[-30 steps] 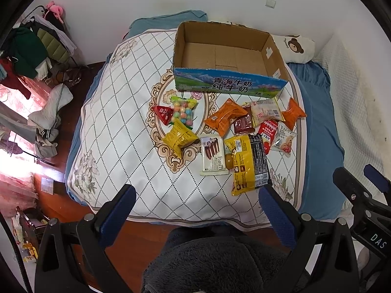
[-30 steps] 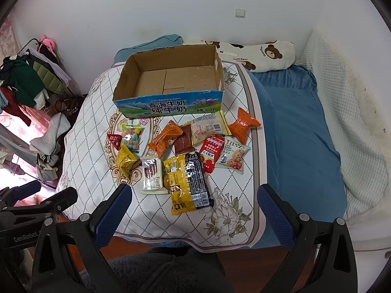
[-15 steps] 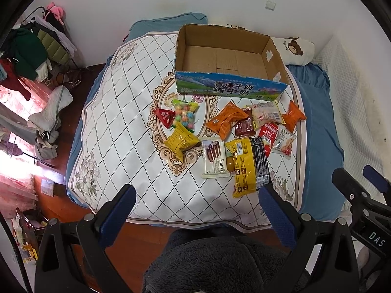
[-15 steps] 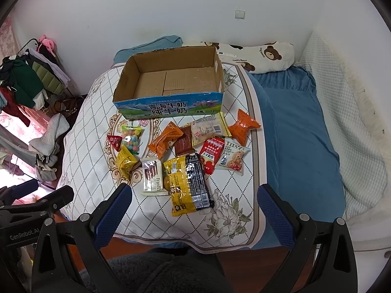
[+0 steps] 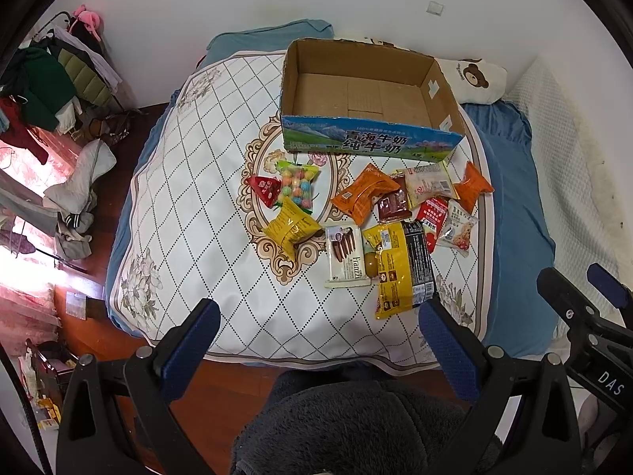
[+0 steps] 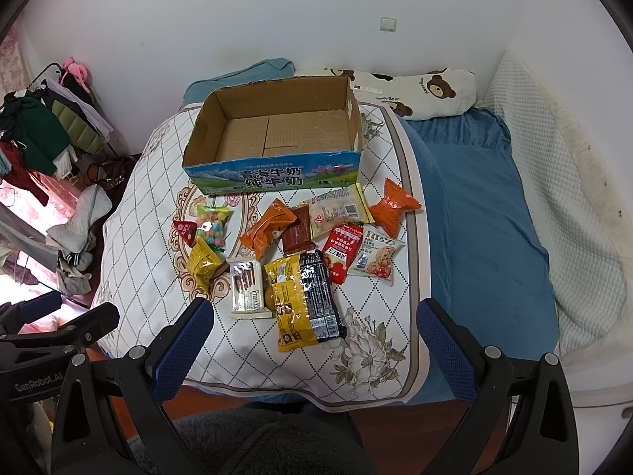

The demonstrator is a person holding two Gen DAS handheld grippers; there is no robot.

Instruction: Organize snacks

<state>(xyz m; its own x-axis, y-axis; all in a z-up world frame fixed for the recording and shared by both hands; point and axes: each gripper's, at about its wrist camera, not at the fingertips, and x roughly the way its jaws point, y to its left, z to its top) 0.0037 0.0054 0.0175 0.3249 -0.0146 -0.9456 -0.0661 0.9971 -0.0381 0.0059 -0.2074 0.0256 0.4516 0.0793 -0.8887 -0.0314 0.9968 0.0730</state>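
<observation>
Eleven-odd snacks (image 6: 302, 293) on bed (image 6: 474, 198), box (image 6: 273, 134) empty; light, crinkly, slippery, so I'd pinch sealed edges. Left gripper (image 5: 316, 340), right gripper (image 6: 316, 336) spread, nothing held.

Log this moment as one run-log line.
phase: pre-grasp | left tongs: open, hold nothing | right tongs: open, hold nothing | cardboard box: empty | snack packets: all on quilt

A home bedroom: a bed (image 6: 474, 206) is filling the room, a bear-print pillow (image 6: 427, 89) is lying at its far end, and what look like clothes (image 6: 43, 134) are hanging far left.
</observation>
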